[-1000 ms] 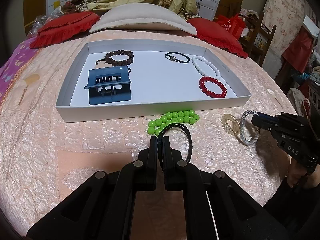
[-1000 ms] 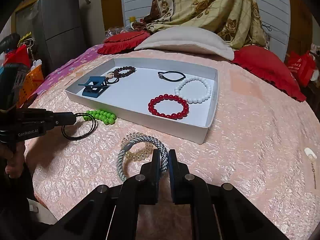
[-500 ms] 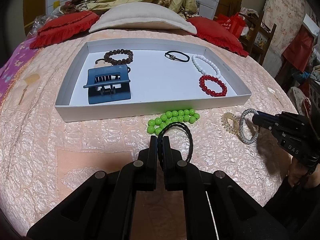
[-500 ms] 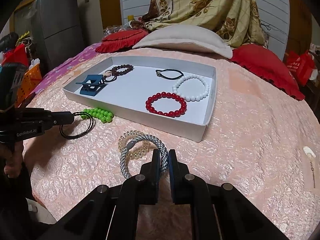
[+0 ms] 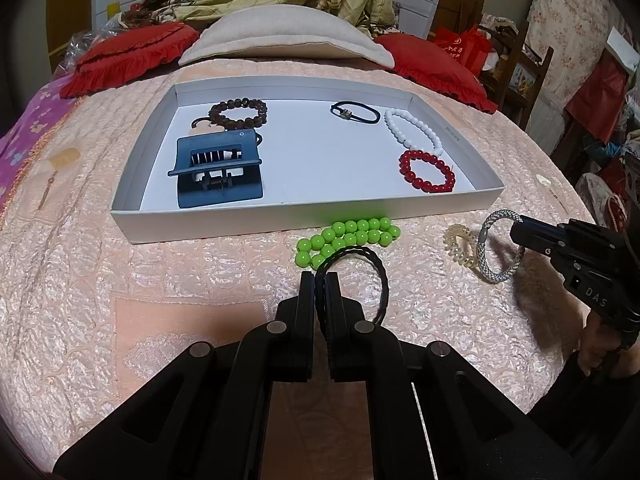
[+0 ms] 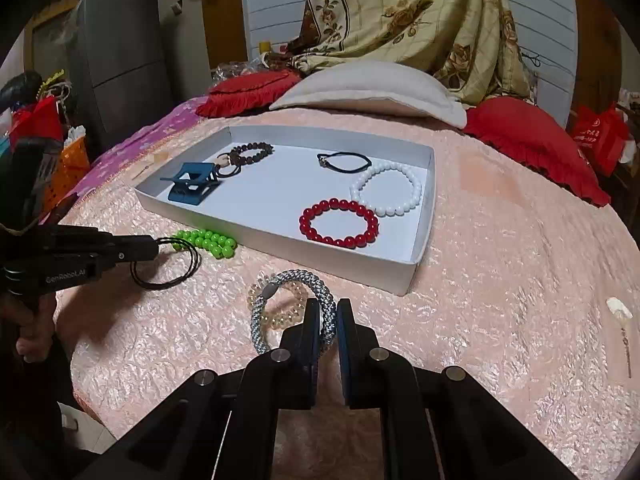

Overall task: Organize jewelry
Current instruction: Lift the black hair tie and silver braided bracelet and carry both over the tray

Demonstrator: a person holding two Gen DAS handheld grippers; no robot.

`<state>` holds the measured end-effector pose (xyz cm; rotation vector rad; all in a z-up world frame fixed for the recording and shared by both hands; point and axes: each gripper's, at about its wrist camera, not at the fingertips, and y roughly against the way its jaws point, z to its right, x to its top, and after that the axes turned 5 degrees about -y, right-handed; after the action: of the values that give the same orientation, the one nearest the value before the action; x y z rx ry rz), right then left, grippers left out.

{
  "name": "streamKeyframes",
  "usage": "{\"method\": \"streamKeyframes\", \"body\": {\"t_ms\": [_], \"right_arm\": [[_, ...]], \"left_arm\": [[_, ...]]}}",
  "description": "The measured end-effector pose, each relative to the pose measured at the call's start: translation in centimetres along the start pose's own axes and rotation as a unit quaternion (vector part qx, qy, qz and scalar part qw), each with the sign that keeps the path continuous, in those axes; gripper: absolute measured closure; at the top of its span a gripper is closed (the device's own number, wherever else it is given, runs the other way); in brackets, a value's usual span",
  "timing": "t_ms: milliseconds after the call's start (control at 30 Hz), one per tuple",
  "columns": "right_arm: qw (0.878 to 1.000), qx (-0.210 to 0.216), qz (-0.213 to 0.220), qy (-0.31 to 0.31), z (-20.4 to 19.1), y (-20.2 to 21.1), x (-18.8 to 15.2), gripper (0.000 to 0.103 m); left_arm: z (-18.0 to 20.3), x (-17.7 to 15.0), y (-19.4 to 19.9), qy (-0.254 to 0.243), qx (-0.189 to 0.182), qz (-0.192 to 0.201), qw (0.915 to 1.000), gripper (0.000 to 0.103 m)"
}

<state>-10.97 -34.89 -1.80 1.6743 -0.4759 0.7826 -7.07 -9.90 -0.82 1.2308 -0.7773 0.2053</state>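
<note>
1. The left gripper (image 5: 319, 280), rising from the bottom centre of its own view, has its jaws pressed together on a black hair tie (image 5: 362, 276), the loop hanging to the right of the fingertips, in front of a green bead bracelet (image 5: 348, 240) that lies on the pink quilt (image 5: 120, 280).
2. The right gripper (image 6: 328, 312), at the bottom centre of its view, pinches a silver braided bracelet (image 6: 296, 304); a clear coil hair tie (image 6: 280, 308) lies beneath the ring.
3. Readable writing: "GenRobot.AI" on the left tool at the left edge of the right view; "DAS" on the right tool at the right edge of the left view.
4. A white tray (image 5: 280, 220), mid-frame, holds a blue claw clip (image 5: 218, 168), a brown bead bracelet (image 5: 240, 112), a thin black band (image 5: 354, 113), a white bead bracelet (image 5: 414, 130) and a red bead bracelet (image 5: 426, 170).
5. Red cushions (image 5: 132, 56) and a cream pillow (image 5: 288, 36) lie behind the tray.
</note>
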Motion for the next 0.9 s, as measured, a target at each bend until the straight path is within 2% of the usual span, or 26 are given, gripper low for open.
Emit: {"method": "streamKeyframes", "body": {"t_ms": [267,500,667,733,833,900], "right_arm": [[1.000,0.003,0.003,0.000,-0.1,0.2,0.1,0.095],[1.000,0.008,0.018,-0.014,0.1,0.7,0.5,0.095],[1.000,0.013,0.020,-0.016,0.0,0.8,0.9,0.095],[1.000,0.025,-0.006,-0.017,0.3,-0.1,0.8,0.095],[0.999,0.012,-0.042,-0.011,0.4,-1.7,0.2,0.095],[0.999,0.002,-0.048,0.001,0.1,-2.2,0.0,0.095]], "left_arm": [[0.0,0.0,0.1,0.001,-0.002,0.002,1.0000,0.100],[-0.1,0.4,1.4,0.007,-0.023,0.029,0.9993,0.100],[0.0,0.8,2.0,0.011,-0.033,0.035,0.9988,0.100],[0.0,0.8,2.2,0.012,-0.032,0.039,0.9987,0.100],[0.1,0.7,1.9,0.013,-0.029,0.035,0.9989,0.100],[0.2,0.7,1.7,0.012,-0.027,0.032,0.9991,0.100]]}}
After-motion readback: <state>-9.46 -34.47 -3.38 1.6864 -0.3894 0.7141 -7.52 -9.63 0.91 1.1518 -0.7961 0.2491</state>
